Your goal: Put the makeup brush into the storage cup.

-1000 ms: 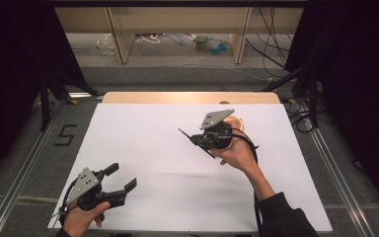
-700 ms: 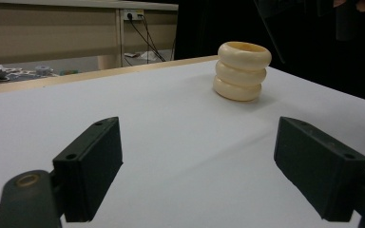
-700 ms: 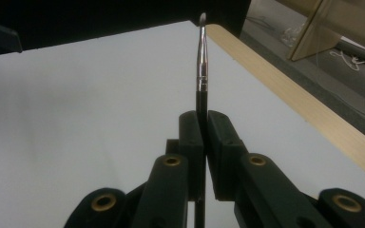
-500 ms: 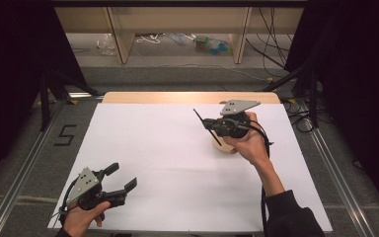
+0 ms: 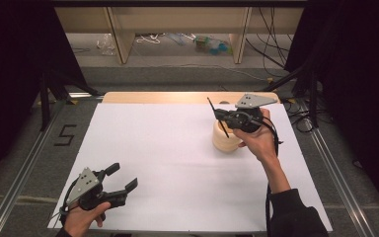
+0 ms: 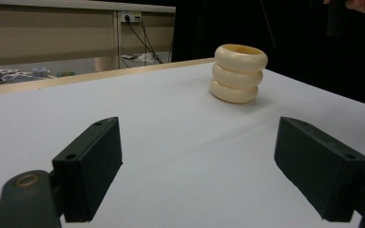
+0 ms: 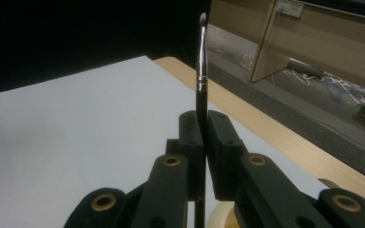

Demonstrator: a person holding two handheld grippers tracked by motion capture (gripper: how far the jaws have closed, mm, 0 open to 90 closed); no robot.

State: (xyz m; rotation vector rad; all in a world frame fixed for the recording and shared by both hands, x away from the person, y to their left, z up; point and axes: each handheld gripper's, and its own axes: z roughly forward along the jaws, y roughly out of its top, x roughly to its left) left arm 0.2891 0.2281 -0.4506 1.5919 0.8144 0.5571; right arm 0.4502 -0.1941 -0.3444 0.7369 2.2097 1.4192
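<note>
cream holder: a ribbed, ring-stacked cup (image 5: 225,139) stands upright right of centre in the high view, on the white worktop (image 5: 163,163); in the left gripper view it sits upper middle (image 6: 238,73), mouth open upward.
brush: a thin black makeup brush (image 5: 217,117) rises tilted above the cup in the high view; in the right gripper view its shaft (image 7: 201,90) runs up the middle of the frame, bristle tip at the top.
right gripper: right gripper (image 5: 232,118) hangs over the cup, fingers (image 7: 218,142) clamped narrow on the brush handle.
left gripper: left gripper (image 5: 121,180) rests at the lower left of the high view, fingers (image 6: 91,166) spread wide, holding nothing, well apart from the cup.
step in hand: seems to be dropping the brush into the cup, handle end down.
doing it well: bring the shaft nearer upright, centre its lower end over the mouth, lower until it is inside the rim, then release; a slanted entry could nudge the light cup over.
</note>
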